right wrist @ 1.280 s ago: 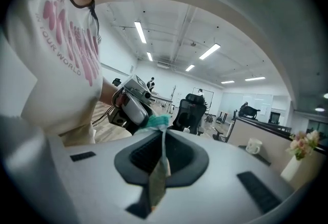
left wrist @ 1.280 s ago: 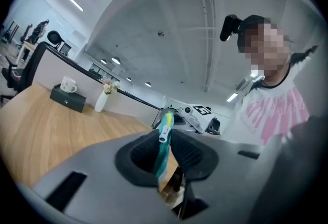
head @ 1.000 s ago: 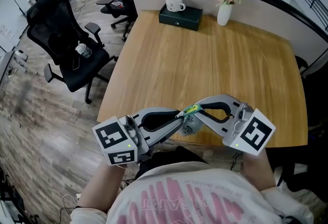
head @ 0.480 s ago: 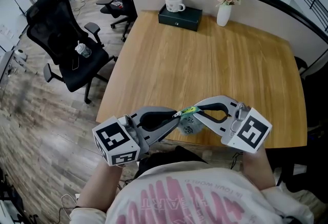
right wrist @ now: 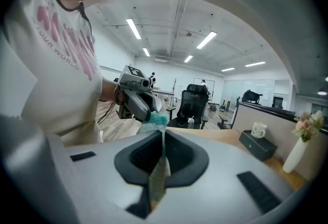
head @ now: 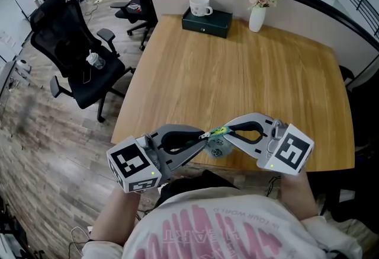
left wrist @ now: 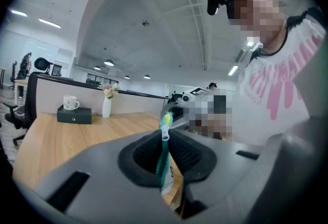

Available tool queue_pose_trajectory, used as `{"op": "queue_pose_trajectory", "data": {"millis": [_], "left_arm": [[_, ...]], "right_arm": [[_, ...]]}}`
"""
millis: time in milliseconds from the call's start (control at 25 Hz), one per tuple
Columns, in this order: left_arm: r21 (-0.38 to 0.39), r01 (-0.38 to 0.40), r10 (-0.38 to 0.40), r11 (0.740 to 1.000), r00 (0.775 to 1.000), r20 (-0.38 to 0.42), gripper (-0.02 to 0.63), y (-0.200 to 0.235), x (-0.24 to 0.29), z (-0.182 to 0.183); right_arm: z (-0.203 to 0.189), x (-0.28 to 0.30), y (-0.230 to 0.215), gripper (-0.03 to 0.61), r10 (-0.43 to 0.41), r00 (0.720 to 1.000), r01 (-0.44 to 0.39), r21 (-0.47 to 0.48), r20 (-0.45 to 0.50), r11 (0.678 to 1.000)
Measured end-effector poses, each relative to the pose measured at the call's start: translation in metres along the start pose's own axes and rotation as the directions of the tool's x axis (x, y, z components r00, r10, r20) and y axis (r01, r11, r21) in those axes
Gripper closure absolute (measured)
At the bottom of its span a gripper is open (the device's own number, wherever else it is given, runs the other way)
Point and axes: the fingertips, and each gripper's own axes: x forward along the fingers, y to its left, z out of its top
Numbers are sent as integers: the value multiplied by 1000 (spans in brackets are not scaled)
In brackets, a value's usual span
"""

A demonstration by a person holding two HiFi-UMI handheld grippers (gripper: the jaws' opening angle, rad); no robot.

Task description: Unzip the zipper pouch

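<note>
Green zip edge (head: 216,130): runs taut between the two gripper tips, held in the air over the near edge of the wooden table (head: 237,74)
Pouch (head: 218,144): hangs below that edge as a pale, patterned body, clear of the table top
Left gripper (head: 207,135): pads pressed onto the zip tape; in the left gripper view the pale slider (left wrist: 165,133) sits just above the jaws, with the tape running down between them
Right gripper (head: 228,131): jaws squeezed nearly together on a thin fold of the pouch, which stands edge-on between the pads in the right gripper view
Change: very little; compared with a second ago both grippers sit in almost the same spot, and the left marker cube shows only a slight roll
Zip state: no gap can be made out along the teeth, though the head view is too small to be sure
Meaning for task: the pinch on both ends looks settled, but the opening pull seems not yet begun; the slider probably has its whole run left
</note>
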Motion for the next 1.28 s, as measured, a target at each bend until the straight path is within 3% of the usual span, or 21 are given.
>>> {"op": "queue_pose_trajectory", "data": {"millis": [400, 640, 760, 920, 1280], "left_arm": [[47, -7, 9, 999, 998, -54, 577, -4, -3, -10], [101, -17, 31, 995, 989, -143, 577, -4, -1, -23], [134, -30, 54, 991, 982, -181, 578, -3, -2, -29], [84, -34, 47, 996, 985, -167, 578, -2, -7, -31], [67, -67, 77, 995, 984, -162, 578, 2, -14, -33]], "right_arm": [[-11, -2, 7, 575, 40, 999, -38, 52, -29, 998], [-23, -3, 8, 575, 44, 995, -39, 56, -95, 998], [-24, -8, 5, 575, 30, 996, -25, 65, -82, 998], [-22, -15, 2, 575, 16, 997, -9, 91, -75, 996], [-26, -23, 0, 575, -7, 997, 17, 123, -80, 992]]}}
